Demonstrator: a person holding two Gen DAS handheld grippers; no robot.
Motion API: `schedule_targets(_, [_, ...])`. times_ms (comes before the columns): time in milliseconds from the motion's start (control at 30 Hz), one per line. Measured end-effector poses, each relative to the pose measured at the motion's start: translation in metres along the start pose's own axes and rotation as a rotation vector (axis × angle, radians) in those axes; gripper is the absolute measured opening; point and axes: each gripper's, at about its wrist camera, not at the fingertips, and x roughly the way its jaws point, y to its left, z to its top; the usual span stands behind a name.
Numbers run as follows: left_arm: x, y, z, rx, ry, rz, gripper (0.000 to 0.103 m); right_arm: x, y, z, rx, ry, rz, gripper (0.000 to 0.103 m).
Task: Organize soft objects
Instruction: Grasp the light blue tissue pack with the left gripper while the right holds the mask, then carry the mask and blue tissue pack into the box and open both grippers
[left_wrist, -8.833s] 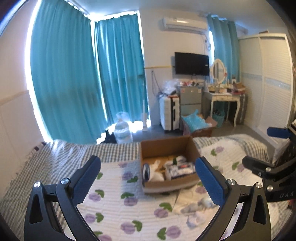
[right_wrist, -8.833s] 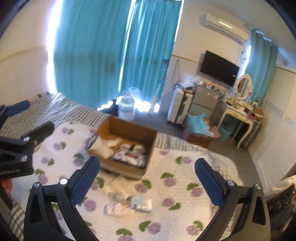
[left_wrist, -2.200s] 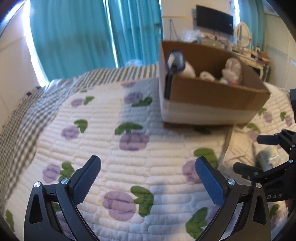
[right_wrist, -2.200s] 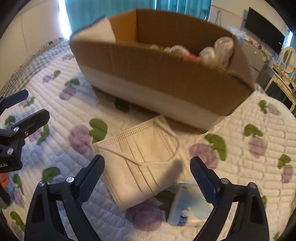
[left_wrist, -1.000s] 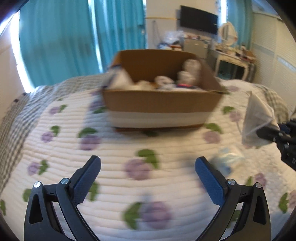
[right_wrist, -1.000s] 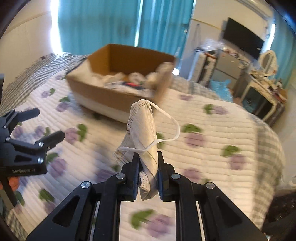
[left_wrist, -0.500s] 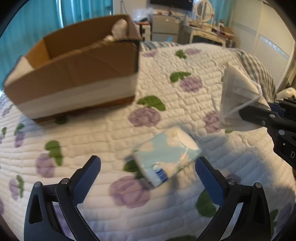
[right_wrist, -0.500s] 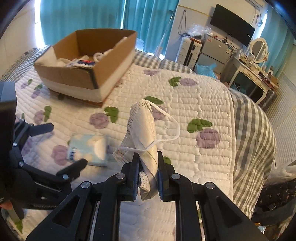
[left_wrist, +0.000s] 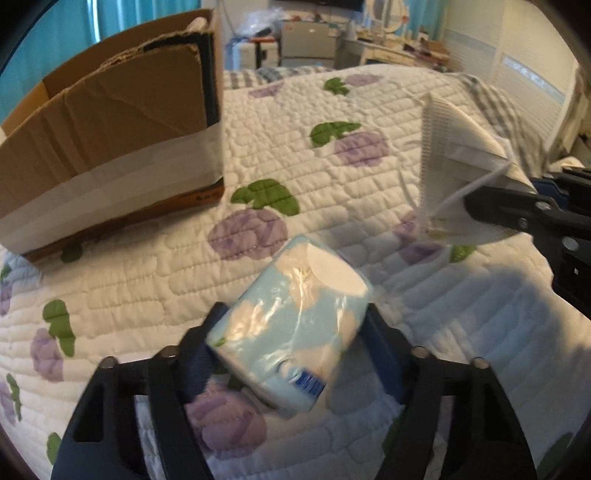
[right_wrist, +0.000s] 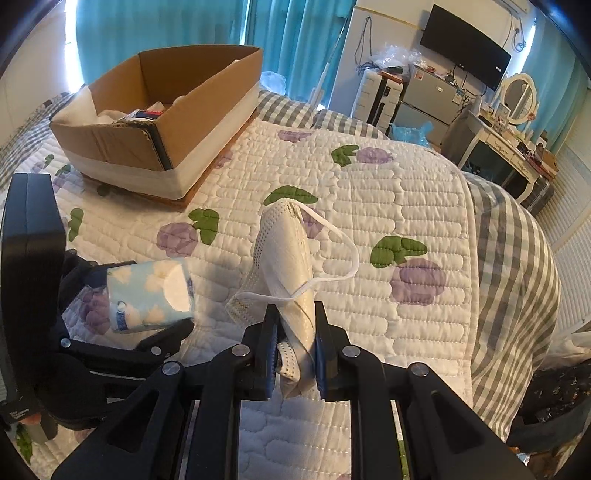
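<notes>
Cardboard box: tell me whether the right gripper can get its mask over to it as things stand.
Probably yes. The right gripper is shut on the face mask, the cardboard box is open-topped, and only bare quilt lies between them.

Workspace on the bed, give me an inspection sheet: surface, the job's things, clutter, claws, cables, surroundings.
Surface: quilted bedspread, white with purple flowers and green leaves; grey checked blanket at its edge.
Job's things: white face mask held up off the bed; light blue tissue pack; cardboard box on the bed, already holding soft items.
Clutter: nothing seen loose on the bedspread.
Claws: right claw shut on the face mask. Left claw has just been closing, its pads against the tissue pack's sides.
Cables: wires hang on the wall near the television.
Surroundings: teal curtains, dressing table with oval mirror, small fridge.
</notes>
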Motion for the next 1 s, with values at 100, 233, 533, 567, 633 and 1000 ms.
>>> schedule_targets(100, [-0.011,0.003,-0.004,0.003,-0.006,-0.024,0.054,-0.01,0.004,0.001,-0.002,-0.011,-0.002,0.015])
schedule_targets(233, [-0.035,0.006,-0.01,0.012,-0.033,-0.032,0.049,-0.03,0.009,0.004,-0.002,-0.036,-0.003,0.015])
schedule_targets(533, [-0.118,0.022,-0.008,0.016,-0.156,-0.016,0.046,-0.09,0.032,0.017,-0.016,-0.115,-0.024,0.015])
schedule_targets(567, [-0.127,0.024,-0.007,0.017,-0.168,-0.013,0.046,-0.098,0.035,0.019,-0.018,-0.129,-0.027,0.015])
schedule_targets(633, [-0.147,0.029,-0.004,0.017,-0.196,-0.002,0.046,-0.116,0.042,0.024,-0.02,-0.154,-0.028,0.015])
schedule_targets(1000, [-0.235,0.07,0.024,0.02,-0.351,0.088,0.046,-0.191,0.095,0.064,-0.063,-0.279,-0.015,0.015])
